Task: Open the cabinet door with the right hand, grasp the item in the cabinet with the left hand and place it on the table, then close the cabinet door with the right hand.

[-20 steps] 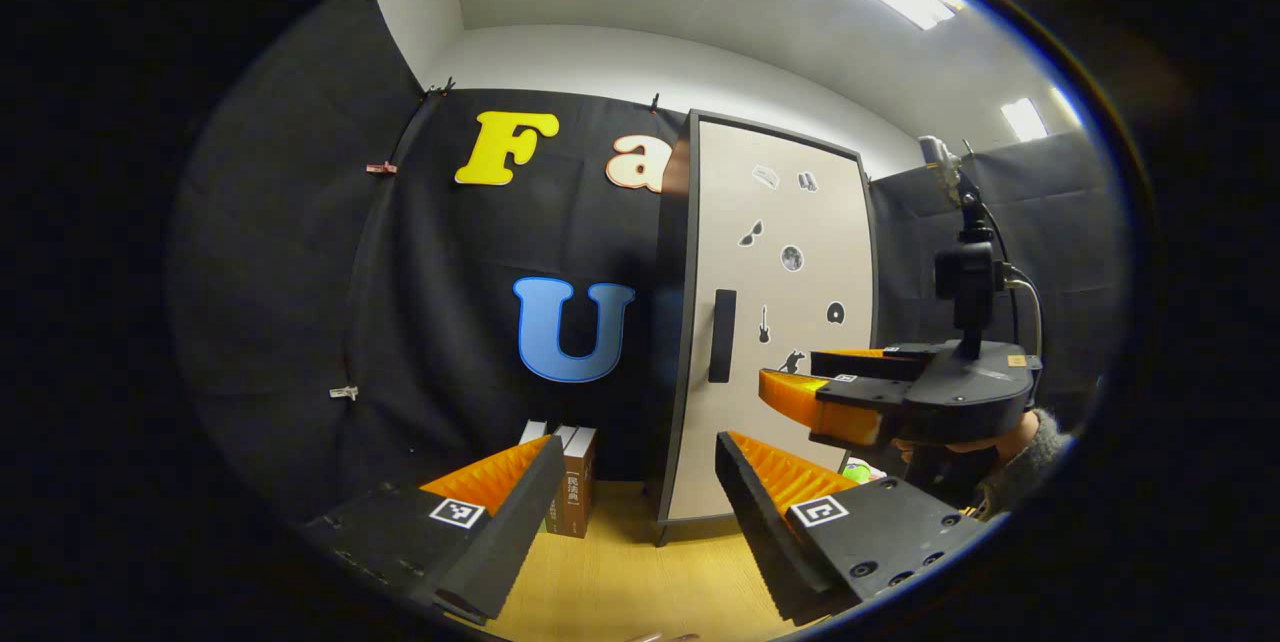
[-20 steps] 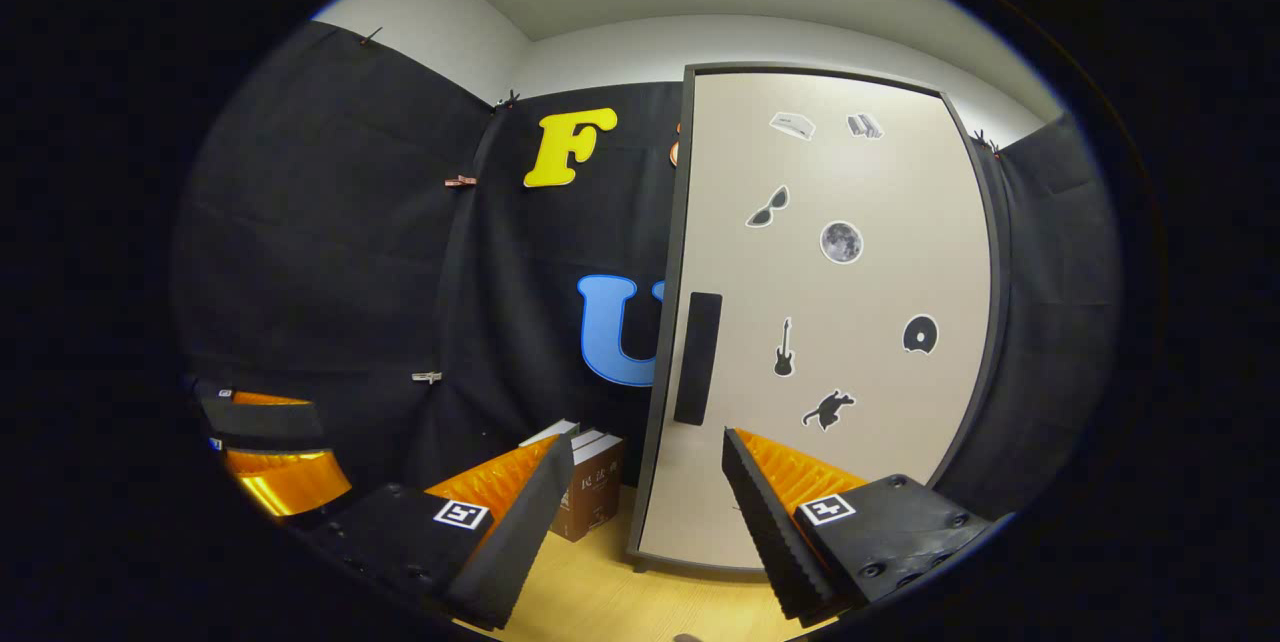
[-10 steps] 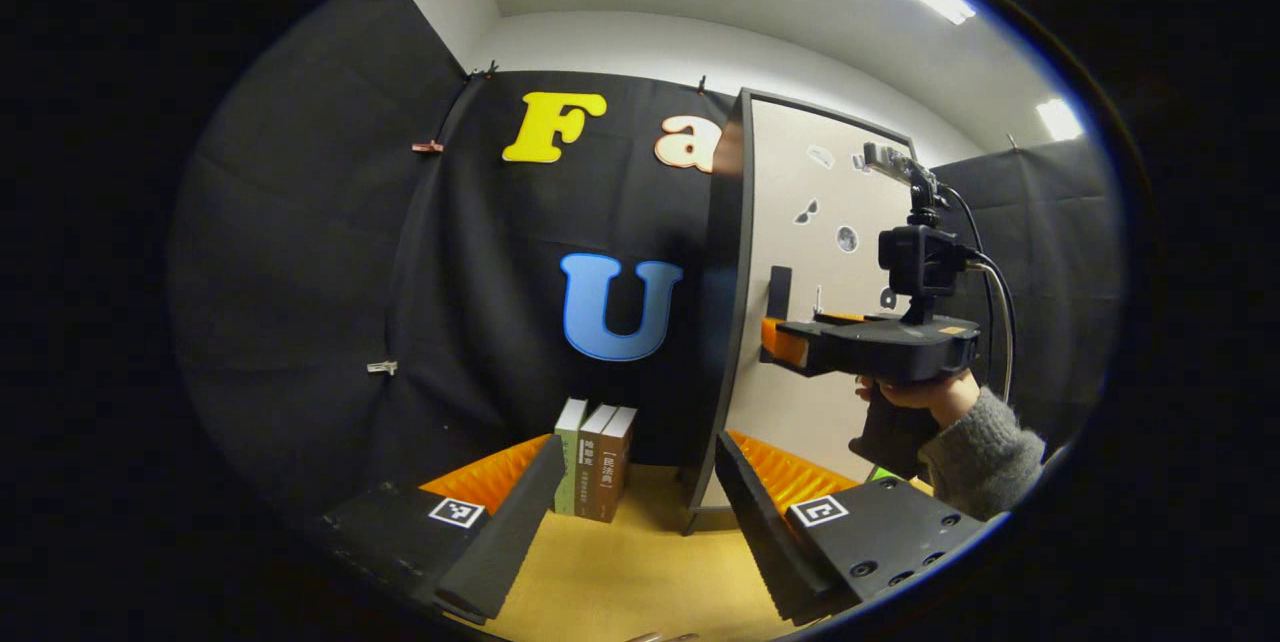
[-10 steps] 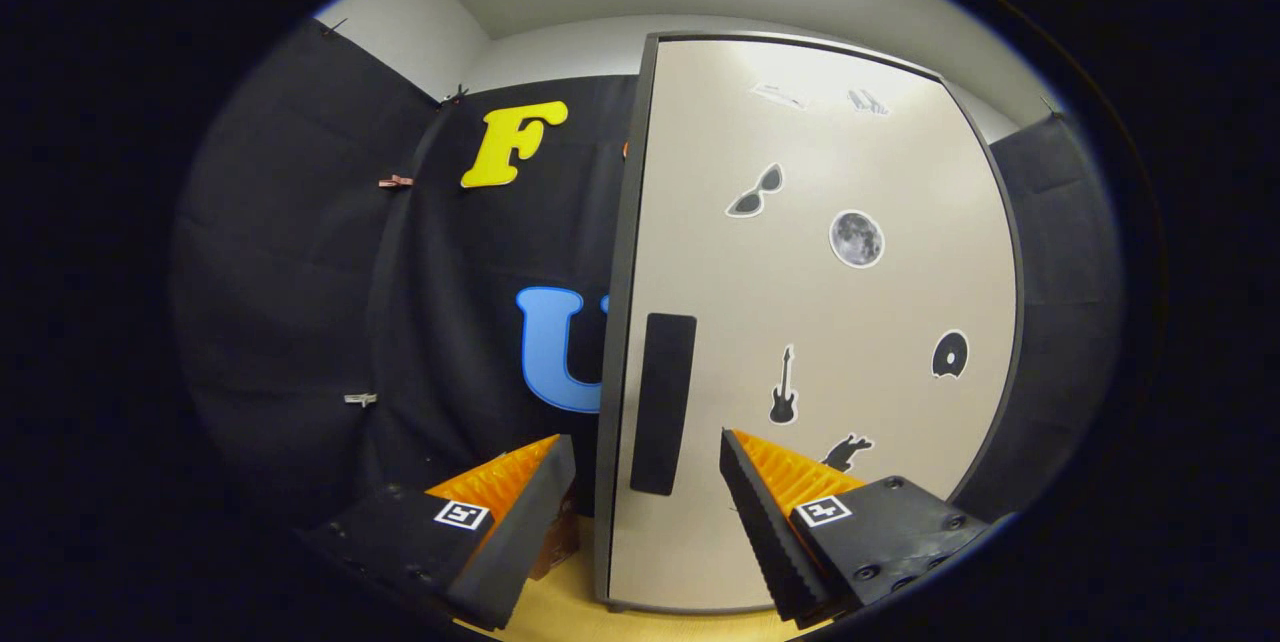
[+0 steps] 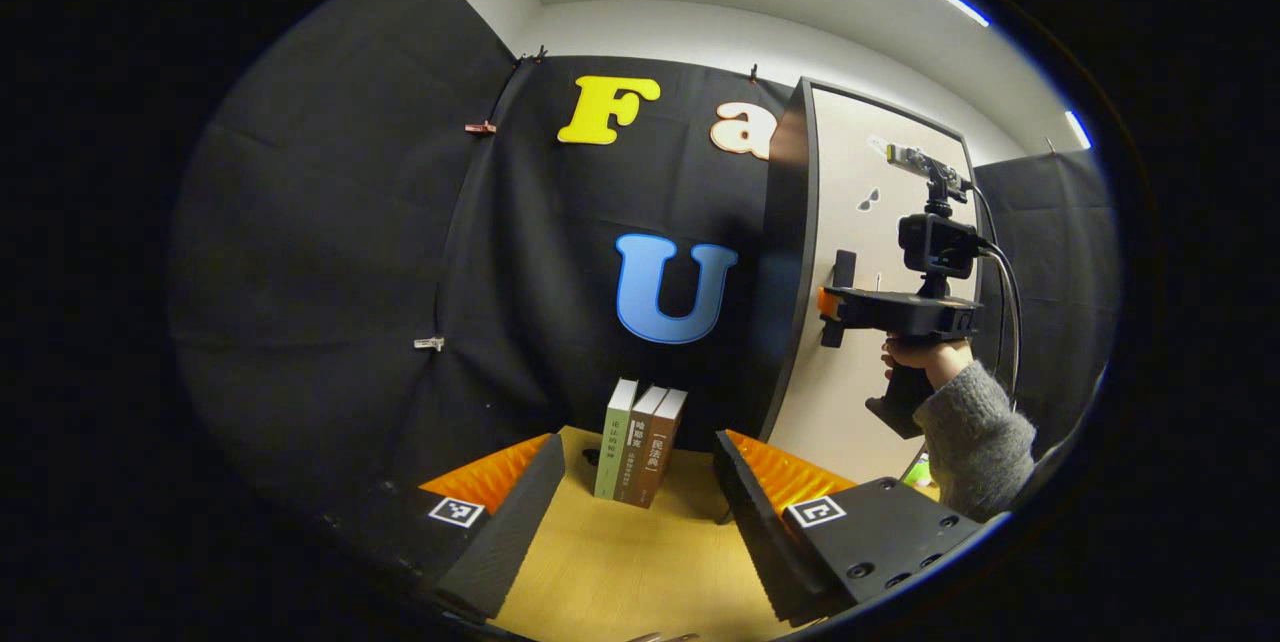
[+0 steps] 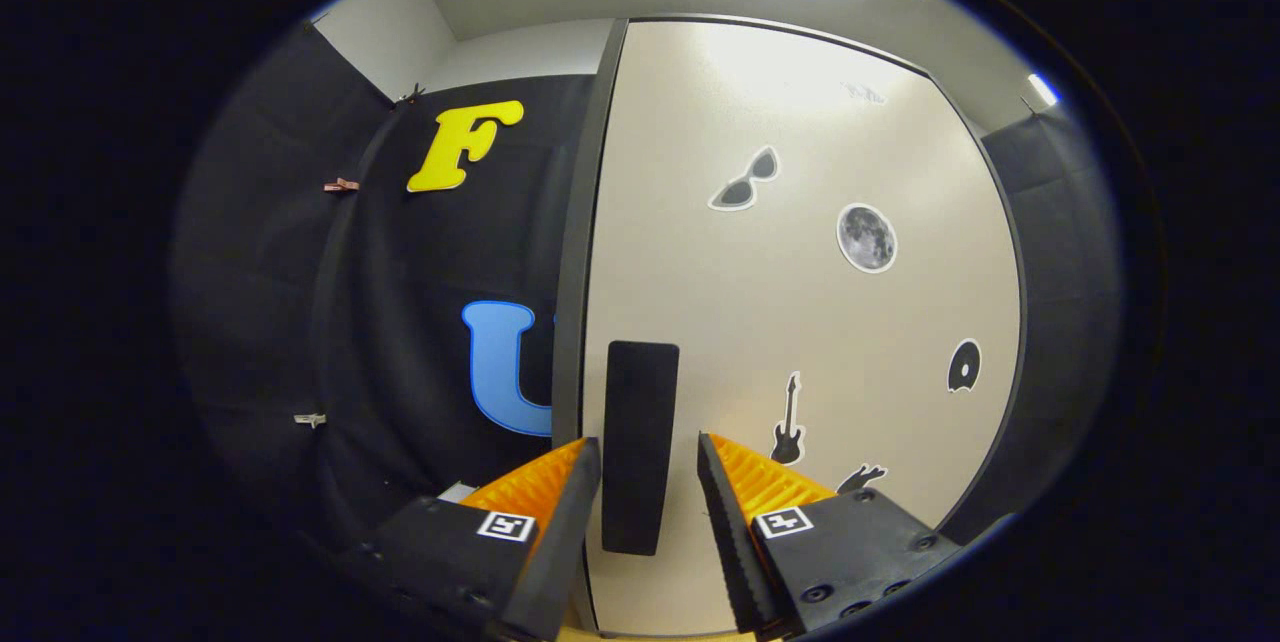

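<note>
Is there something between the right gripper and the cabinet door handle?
Nothing visible. The handle sits in the gap of the right gripper, whose fingers flank it without pressing; the cabinet door is closed.

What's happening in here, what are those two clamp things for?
A person holds a two-finger gripper in each hand. The right gripper is at the cabinet door, its fingers either side of the dark handle but not closed on it. The door looks shut. The left gripper waits open above the wooden table, facing three upright books.
</note>
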{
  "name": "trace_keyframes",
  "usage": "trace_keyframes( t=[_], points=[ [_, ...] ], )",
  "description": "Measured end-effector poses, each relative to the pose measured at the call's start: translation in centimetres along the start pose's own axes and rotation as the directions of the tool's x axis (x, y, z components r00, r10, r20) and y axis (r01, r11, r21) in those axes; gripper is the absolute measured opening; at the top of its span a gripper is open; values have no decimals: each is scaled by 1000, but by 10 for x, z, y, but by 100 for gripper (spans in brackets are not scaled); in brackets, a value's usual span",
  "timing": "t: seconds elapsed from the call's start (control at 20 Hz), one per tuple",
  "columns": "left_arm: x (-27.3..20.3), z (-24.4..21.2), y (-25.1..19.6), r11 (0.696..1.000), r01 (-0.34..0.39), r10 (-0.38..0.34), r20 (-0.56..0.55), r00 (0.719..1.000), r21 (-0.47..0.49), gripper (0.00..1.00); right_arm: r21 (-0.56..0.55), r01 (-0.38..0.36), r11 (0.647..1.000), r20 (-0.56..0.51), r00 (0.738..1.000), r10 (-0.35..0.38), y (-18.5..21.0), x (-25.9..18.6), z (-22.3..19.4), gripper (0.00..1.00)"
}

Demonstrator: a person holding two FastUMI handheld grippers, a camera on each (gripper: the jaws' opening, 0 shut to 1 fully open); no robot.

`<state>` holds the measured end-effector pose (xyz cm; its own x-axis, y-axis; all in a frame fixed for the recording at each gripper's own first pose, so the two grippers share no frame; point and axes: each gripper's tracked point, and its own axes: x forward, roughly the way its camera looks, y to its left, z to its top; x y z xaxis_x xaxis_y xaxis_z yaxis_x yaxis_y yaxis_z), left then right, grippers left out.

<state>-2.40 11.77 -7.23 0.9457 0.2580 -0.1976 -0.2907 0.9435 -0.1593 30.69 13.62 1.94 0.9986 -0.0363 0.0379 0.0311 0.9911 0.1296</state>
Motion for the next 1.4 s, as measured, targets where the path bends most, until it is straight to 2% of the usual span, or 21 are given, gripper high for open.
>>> trace_keyframes(
  t=[0.05, 0.2, 0.25, 0.3, 0.35, 0.4, 0.5, 0.55, 0.75, 0.8, 0.9, 1.05, 1.4],
  points=[
    [1, 0, 1, 1000, 0, 0, 0, 1000, 0, 94, 5, 1, 1000, -9, 1000, -1, 2, 4, -3, 57],
    [1, 1, 3, 1000, 2, -2, 1, 1000, 8, 94, 12, 22, 1000, -35, 999, -22, 5, 7, -11, 47],
    [1, -1, 3, 1000, 1, -1, -3, 1000, 15, 94, 1, 30, 1000, -29, 999, -30, 4, 5, -8, 34],
    [-1, -2, 3, 1000, -1, 1, -6, 1000, 24, 94, -6, 30, 1000, -26, 999, -30, 4, 6, -10, 36],
    [-3, -3, 5, 1000, -3, 3, -7, 1000, 31, 94, 2, 21, 1000, -19, 1000, -21, 5, 5, -8, 34],
    [-5, -2, 6, 999, -4, 4, -6, 1000, 33, 94, 15, 8, 1000, -24, 1000, -8, 5, 5, -10, 27],
    [-11, -1, 7, 1000, 4, -4, -4, 1000, 21, 94, 37, -11, 999, -26, 1000, 12, 4, 4, -10, 27],
    [-17, 1, 8, 1000, 6, -6, -1, 1000, 20, 94, 38, -11, 999, -27, 1000, 12, 4, 2, -8, 18],
    [-45, 10, 22, 997, -7, 7, 9, 1000, 81, 93, 46, -18, 999, -53, 998, 20, 4, -1, -10, 18],
    [-49, 12, 26, 995, -12, 10, 15, 1000, 96, 93, 41, -24, 999, -51, 998, 26, 6, -6, -8, 6],
    [-59, 14, 28, 995, -6, 5, 15, 1000, 103, 93, 25, -33, 999, -56, 998, 35, 5, -17, -8, 6],
    [-81, 12, 16, 994, 24, -26, 20, 999, 108, 94, 60, -80, 995, -60, 995, 84, 3, -42, -2, 6],
    [-86, 14, -39, 979, 173, -176, 23, 984, 111, 94, 75, -201, 977, -66, 976, 207, -23, -114, 12, 6]
  ],
)
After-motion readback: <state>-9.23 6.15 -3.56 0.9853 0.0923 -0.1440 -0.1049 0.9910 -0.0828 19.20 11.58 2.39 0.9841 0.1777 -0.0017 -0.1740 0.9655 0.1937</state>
